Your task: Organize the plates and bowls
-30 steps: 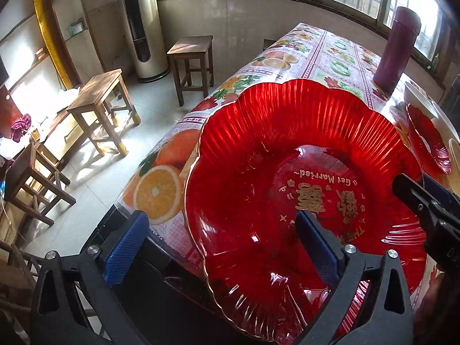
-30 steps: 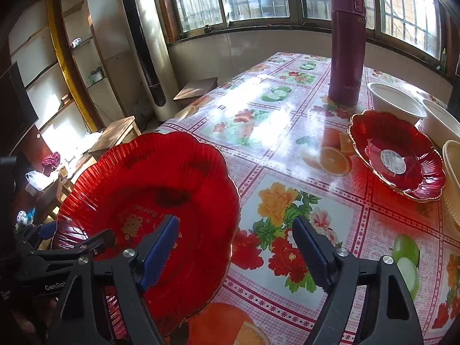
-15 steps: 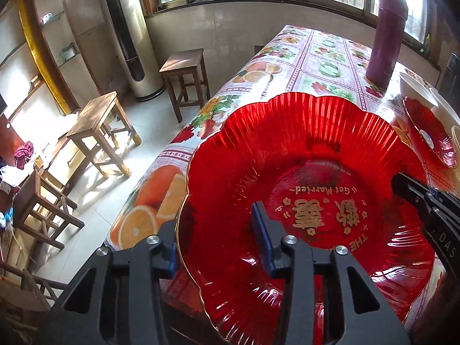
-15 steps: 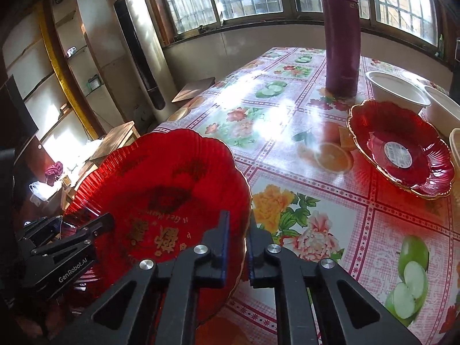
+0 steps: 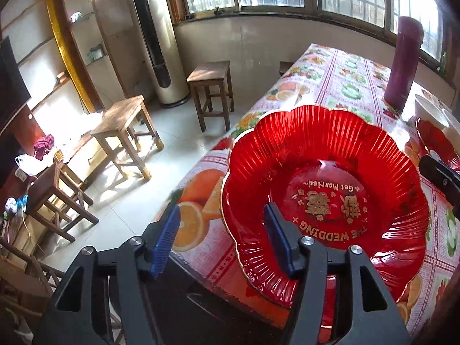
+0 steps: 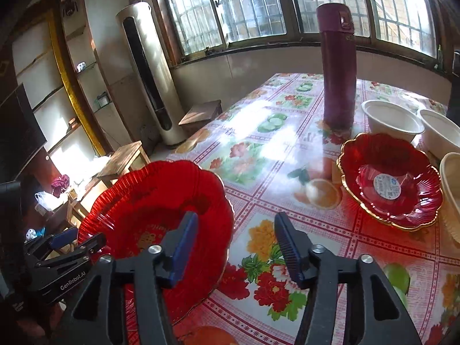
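A large red fluted plate [image 5: 325, 189] with gold lettering lies at the near corner of the flowered table [image 6: 258, 149], its near edge past the table's edge. My left gripper [image 5: 221, 240] straddles the plate's left rim; its jaws are opening and the pads are clear of the rim. My right gripper [image 6: 235, 247] straddles the opposite rim of the same plate [image 6: 155, 215], jaws also opening, pads not pressing. A smaller red plate [image 6: 391, 184] with a gold rim and a round sticker sits to the right.
A tall purple flask [image 6: 339, 66] stands mid-table. Two white bowls [image 6: 391, 120] and a beige stack [image 6: 451, 189] crowd the right side behind the small plate. Wooden stools [image 5: 212, 74] and a floor air conditioner [image 5: 155, 43] stand left of the table.
Both grippers went from wide open to closed on the big plate's rim, then reopened. Both cameras have lifted and drawn back a little, and the plate looks smaller.
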Tool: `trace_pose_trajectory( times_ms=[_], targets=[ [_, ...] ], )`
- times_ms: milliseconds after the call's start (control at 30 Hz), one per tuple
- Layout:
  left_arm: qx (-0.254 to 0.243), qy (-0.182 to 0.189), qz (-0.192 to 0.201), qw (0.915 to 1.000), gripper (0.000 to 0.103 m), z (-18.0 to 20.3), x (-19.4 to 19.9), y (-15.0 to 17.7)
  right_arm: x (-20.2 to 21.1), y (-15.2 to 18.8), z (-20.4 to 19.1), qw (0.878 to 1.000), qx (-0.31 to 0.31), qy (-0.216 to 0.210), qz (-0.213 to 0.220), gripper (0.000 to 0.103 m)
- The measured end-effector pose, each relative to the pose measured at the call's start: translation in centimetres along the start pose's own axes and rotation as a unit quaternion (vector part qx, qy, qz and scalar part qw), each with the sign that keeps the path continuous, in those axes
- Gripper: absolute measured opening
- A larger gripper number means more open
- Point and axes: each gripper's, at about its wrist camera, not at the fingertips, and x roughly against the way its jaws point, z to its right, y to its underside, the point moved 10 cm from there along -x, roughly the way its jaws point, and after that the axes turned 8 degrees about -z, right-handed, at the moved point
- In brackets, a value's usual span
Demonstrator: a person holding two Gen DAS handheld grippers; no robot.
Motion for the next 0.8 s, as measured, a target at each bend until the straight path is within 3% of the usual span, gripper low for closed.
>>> trace_pose_trajectory(
  times_ms=[67,133,267,433,533,667,800],
  targets=[
    [-0.004,-0.007,0.039,0.9992,0.064,0.1,2.5,-0.9,1.7,-0.4,1.3,1.0,-0.008,0.007,0.023,0.067],
    [-0.014,0.009,0.071,0.9973,0.083,1.2,5.0,-1.9,2.8,-0.4,3.2,0.999,-0.018,0.018,0.03,0.067],
    [-0.058,0.086,0.082,0.9913,0.084,6.5,8.1,-3.5,4.1,0.0,8.4,0.996,-0.087,-0.005,0.026,0.067],
    [-0.121,0.148,0.028,0.9811,0.084,14.5,7.6,-5.1,5.0,1.1,15.5,0.973,-0.222,-0.063,0.025,0.069],
    [-0.148,0.168,-0.005,0.9745,0.084,19.2,6.8,-6.0,4.7,1.5,18.4,0.958,-0.277,-0.072,0.024,0.069],
    [-0.155,0.192,-0.059,0.9672,0.084,23.7,4.9,-6.7,3.6,1.6,19.2,0.945,-0.31,-0.108,0.012,0.068],
    [-0.136,0.186,-0.106,0.9673,0.083,26.2,2.0,-6.7,2.8,1.9,20.3,0.929,-0.347,-0.125,0.016,0.068]
  ],
)
